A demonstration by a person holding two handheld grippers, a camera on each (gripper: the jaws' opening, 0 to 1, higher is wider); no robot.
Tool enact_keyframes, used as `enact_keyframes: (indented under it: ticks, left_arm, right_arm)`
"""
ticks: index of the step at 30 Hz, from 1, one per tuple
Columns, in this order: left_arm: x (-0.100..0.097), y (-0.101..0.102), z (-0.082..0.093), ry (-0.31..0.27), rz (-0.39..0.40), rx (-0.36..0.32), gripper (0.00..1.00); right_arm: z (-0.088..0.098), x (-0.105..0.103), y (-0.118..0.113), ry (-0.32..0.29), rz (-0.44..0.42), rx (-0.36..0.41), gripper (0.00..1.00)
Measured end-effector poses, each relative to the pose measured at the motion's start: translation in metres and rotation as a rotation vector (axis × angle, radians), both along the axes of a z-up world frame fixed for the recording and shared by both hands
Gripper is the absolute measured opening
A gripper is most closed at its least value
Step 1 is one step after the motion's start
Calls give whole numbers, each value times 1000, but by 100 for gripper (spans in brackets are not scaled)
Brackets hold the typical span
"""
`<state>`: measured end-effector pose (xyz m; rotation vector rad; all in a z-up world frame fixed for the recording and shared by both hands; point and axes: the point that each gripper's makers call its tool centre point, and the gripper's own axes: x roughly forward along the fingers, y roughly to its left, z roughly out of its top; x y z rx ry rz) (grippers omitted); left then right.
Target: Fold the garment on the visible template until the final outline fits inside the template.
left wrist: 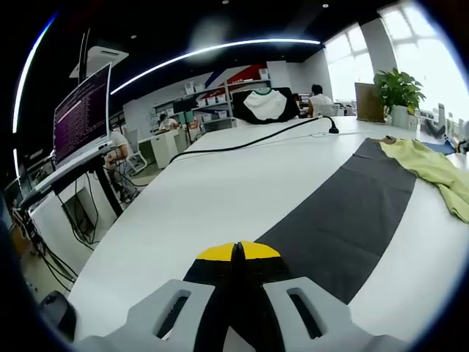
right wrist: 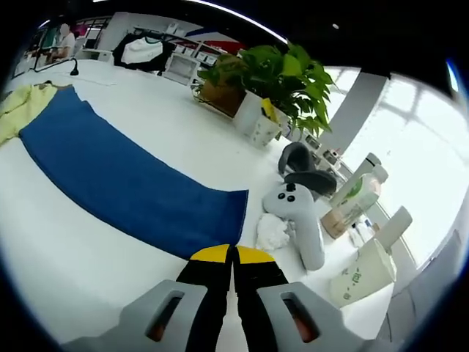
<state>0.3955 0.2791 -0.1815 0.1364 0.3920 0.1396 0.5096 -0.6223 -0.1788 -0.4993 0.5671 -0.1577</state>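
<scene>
Both grippers hover over the white table (left wrist: pixel 220 191) with jaws pressed together and nothing between them: the left gripper (left wrist: pixel 238 253) sits just above the near end of a dark grey strip (left wrist: pixel 352 213), the right gripper (right wrist: pixel 233 255) just short of the near end of a blue strip (right wrist: pixel 124 183). These flat strips look like the template, though which one is meant I cannot tell. The garment (left wrist: pixel 432 169) — pale yellow, crumpled — lies at the far end, partly over the grey strip's far corner in the left gripper view and touching the far end of the blue one (right wrist: pixel 22 106) in the right gripper view.

The step in hand, as I judge it, is the first reach: nothing is folded yet. To do it well, both grippers should travel along the strips to the garment, spread their jaws before arriving, and pinch two separate edges — shoulders or hem corners — so the cloth can be drawn flat onto the template rather than dragged in a heap.

For room, the table's left side is wide and bare apart from a black cable (left wrist: pixel 249 143) running toward the far end. The right side is crowded: a white controller (right wrist: pixel 297 216), a crumpled tissue (right wrist: pixel 272 233), bottles (right wrist: pixel 352 198) and a potted plant (right wrist: pixel 282 81) stand near the blue strip's end, so swings should stay inboard. The table edge falls away close on the left, toward a monitor (left wrist: pixel 80 114).
</scene>
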Motion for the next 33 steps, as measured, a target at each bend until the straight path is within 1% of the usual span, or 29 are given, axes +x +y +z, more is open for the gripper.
enact_keyframes:
  ticks: [8, 10, 11, 12, 14, 15, 16, 17, 18, 19, 20, 21, 22, 23, 25, 27, 28, 30, 31, 33]
  left_arm:
    - [0, 0, 0, -4, 0, -1, 0]
    - [0, 0, 0, -4, -2, -1, 0]
    - [1, 0, 0, -5, -2, -2, 0]
    - [1, 0, 0, -5, -2, -2, 0]
    - [1, 1, 0, -6, -2, -3, 0]
    - [1, 1, 0, -6, -2, -1, 0]
    - [1, 1, 0, -6, -1, 1, 0]
    - [1, 1, 0, -6, 1, 6, 0]
    - [1, 1, 0, -5, 1, 10, 0]
    - [1, 1, 0, 12, -17, 40, 1]
    - [1, 0, 0, 47, -51, 70, 1]
    - [1, -2, 1, 74, -82, 100, 1]
    - [1, -2, 2, 99, -117, 142, 1]
    - [2, -1, 2, 81, -77, 108, 3]
    - [1, -1, 3, 70, -78, 99, 4]
    - [0, -6, 7, 34, -81, 79, 7]
    - [1, -8, 12, 0, -80, 80, 8]
    - [-1, -14, 21, -44, -80, 82, 12]
    - [-2, -16, 25, -54, -87, 85, 13]
    - [-3, -20, 34, -93, -101, 96, 13]
  right_arm:
    - [0, 0, 0, -10, 0, 24, 0]
    - [0, 0, -1, -20, -9, 63, 0]
    - [-1, -1, -2, -23, -19, 98, 0]
    - [0, -1, -2, -25, -20, 108, 0]
    - [-1, -1, -1, -27, -16, 101, 0]
    - [-1, -1, -2, -23, -15, 82, 0]
    - [-2, -5, -6, -2, -33, 55, 0]
    - [1, -4, -7, -26, -24, 36, 0]
    - [4, -7, -6, -42, -39, 69, 2]
    - [15, -6, -2, -113, -48, 126, 6]
    - [29, -5, 5, -167, -22, 163, 9]
    - [37, -4, 9, -189, -9, 181, 12]
    - [48, -4, 14, -212, 9, 178, 15]
    - [55, -5, 17, -225, 15, 172, 17]
    - [68, -4, 23, -257, 34, 169, 19]
    - [77, -6, 32, -272, 50, 162, 21]
    - [80, -5, 33, -274, 57, 158, 23]
    - [82, -6, 39, -273, 63, 154, 27]
    - [84, -6, 41, -276, 67, 152, 31]
    - [89, -7, 48, -291, 82, 148, 37]
